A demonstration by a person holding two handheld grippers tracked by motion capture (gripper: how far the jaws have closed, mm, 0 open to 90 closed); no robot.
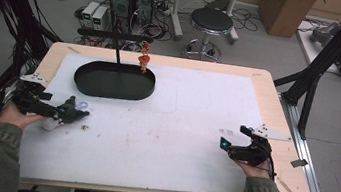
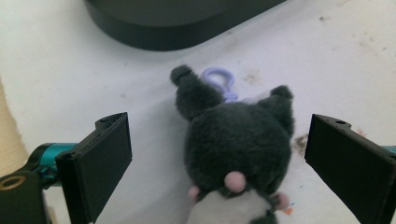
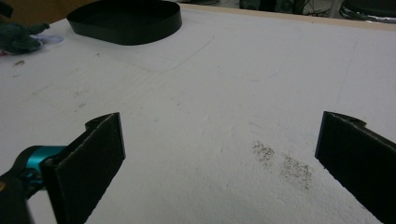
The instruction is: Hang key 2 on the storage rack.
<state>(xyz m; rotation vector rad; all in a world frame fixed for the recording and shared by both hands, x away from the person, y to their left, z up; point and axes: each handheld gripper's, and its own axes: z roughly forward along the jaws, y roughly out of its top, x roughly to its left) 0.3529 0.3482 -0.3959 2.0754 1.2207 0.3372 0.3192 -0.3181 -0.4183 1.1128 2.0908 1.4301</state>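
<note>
Item one: the left gripper [image 2: 219, 154], which you are holding near the left edge of the desk [image 1: 269, 97], toward its front. Its jaws are standing wide apart, one on each side of the plush toy [image 2: 236, 149], neither touching it.

Item two: the plush toy, dark grey with two ears, a pink nose and a pale lower part. It is lying on the white mat [image 1: 180, 122] between those jaws, with its lilac clip [image 2: 219, 81] pointing toward the tray. In the high view the toy [image 1: 71, 110] is sitting just beside the left gripper [image 1: 63, 111], in front of the tray's left end.

Item three: the black oval tray [image 1: 114, 81], sitting on the mat toward the back left of the desk, near the toy but apart from it.

Item four: a small red figure [image 1: 144, 61], hanging from a black stand [image 1: 116, 38] by the tray's back right rim.

Item five: the right gripper [image 1: 227, 144], which you are resting near the front right corner of the desk, well apart from the toy. In the right gripper view its jaws are standing wide apart over bare, speckled mat [image 3: 224, 121], gripping nothing.
</note>
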